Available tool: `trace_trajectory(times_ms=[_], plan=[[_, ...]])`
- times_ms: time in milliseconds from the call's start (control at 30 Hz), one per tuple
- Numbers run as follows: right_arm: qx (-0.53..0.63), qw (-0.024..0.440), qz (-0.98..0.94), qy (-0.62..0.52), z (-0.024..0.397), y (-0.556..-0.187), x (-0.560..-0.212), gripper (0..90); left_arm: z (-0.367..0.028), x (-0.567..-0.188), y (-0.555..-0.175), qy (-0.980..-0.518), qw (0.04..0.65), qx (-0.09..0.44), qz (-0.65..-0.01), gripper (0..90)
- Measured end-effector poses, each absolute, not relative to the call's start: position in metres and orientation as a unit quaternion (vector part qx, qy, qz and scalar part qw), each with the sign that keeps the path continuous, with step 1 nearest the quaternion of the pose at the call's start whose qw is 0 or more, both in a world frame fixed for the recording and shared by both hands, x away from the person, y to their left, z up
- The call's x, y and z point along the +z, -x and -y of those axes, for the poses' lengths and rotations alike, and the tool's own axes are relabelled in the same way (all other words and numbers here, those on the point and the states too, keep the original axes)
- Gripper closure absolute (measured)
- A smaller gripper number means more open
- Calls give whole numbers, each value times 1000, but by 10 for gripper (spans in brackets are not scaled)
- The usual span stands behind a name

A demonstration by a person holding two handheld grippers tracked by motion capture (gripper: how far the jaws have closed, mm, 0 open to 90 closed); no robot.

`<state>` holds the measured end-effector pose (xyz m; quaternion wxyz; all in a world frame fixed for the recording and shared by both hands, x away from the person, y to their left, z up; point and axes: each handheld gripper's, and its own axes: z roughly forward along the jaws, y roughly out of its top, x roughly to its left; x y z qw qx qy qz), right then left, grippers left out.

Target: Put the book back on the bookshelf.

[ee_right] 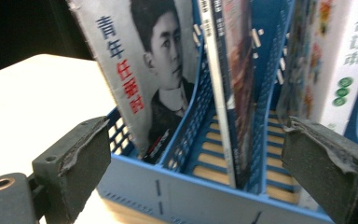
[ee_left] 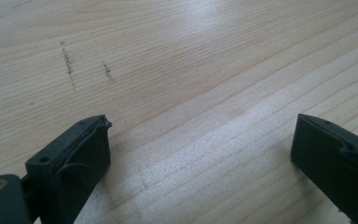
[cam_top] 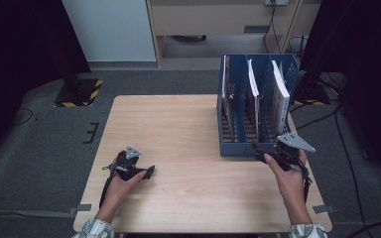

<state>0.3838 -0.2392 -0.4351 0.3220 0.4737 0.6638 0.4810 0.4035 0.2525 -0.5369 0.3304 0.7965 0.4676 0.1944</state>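
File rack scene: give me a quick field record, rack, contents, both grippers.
rack: blue file rack standing at the table's right side
contents: three magazines upright, one per slot
left slot: grey-cover magazine with a portrait
right gripper: at the rack's near front wall, jaws open, holding nothing
left gripper: low over bare tabletop, jaws open, holding nothing

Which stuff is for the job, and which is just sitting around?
For the job:
- right claw, open at the rack
- blue file rack
- magazines in it, such as the one with a portrait cover

Just around:
- left claw, open over bare table
- striped stand base on floor
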Motion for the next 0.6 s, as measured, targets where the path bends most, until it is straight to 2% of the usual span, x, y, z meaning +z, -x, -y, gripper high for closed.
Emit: trace_trajectory(times_ms=[600], plan=[[494, 275, -703, -431, 216, -358, -445, 76, -250, -537, -405, -801, 326, 189, -464, 0]])
